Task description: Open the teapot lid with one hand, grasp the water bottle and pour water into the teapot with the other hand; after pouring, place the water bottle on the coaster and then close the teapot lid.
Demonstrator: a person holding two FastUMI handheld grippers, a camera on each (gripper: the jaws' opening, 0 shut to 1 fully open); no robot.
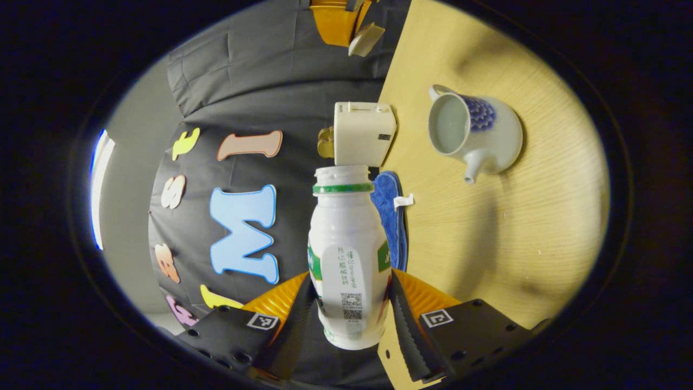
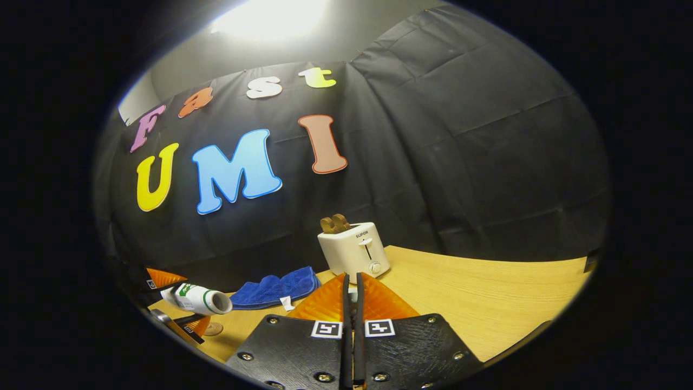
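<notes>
White plastic bottle (image 1: 349, 254) with green neck ring and label, white ceramic teapot (image 1: 476, 132) patterned blue, cream toaster (image 2: 354, 252), blue cloth (image 2: 276, 288), pale wood-grain worktop (image 1: 503, 238).

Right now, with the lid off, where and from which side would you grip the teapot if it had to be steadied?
Take the teapot by the small handle at its rim, opposite the spout, coming from the handle side. The body is wide and rounded, probably too broad for the fingers. The left gripper is shut on the water bottle, so the right gripper would likely do it.
</notes>
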